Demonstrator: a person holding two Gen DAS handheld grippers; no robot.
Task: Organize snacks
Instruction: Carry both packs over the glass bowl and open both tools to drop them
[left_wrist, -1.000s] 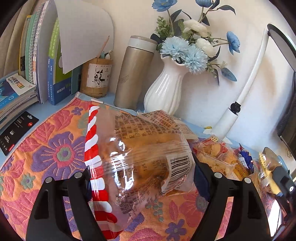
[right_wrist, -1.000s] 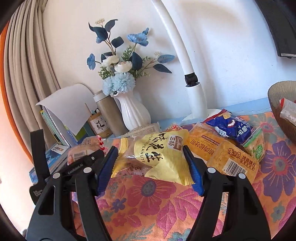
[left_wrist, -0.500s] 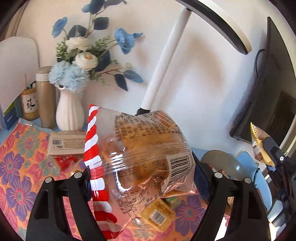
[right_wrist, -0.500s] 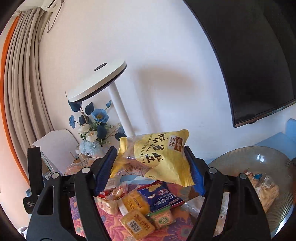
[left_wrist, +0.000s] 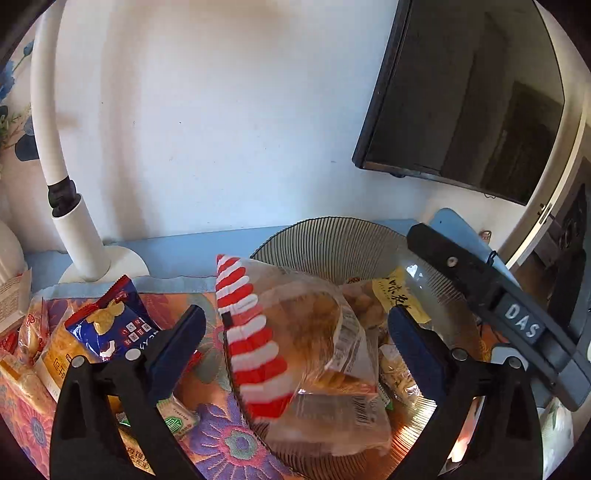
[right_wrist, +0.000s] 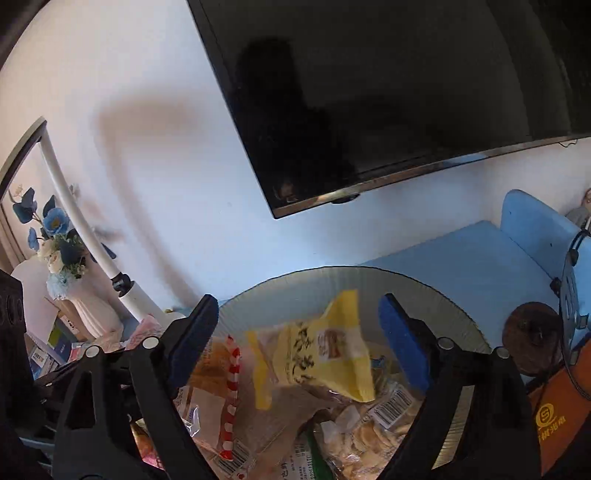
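A clear bread bag with a red-and-white striped edge (left_wrist: 295, 350) lies tilted over the rim of the ribbed grey bowl (left_wrist: 325, 232). It sits loose between the fingers of my open left gripper (left_wrist: 295, 321), touching neither pad. In the right wrist view a yellow peanut packet (right_wrist: 317, 354) rests on several snack packs inside the bowl (right_wrist: 424, 284). My right gripper (right_wrist: 297, 306) hangs open above it, and the striped bag (right_wrist: 229, 373) lies to the packet's left. The right gripper's black body (left_wrist: 517, 321) crosses the bowl's right side.
Loose snacks stay on the floral cloth (left_wrist: 229, 443) left of the bowl, among them a blue packet (left_wrist: 107, 325). A white lamp (left_wrist: 74, 229) stands at the back left and a dark screen (left_wrist: 461, 103) hangs on the wall. A flower vase (right_wrist: 85, 310) stands far left.
Both grippers swung right from the cloth to the bowl, carrying their bags. Both have since opened, so the striped bread bag and the yellow packet now lie loose in the bowl.
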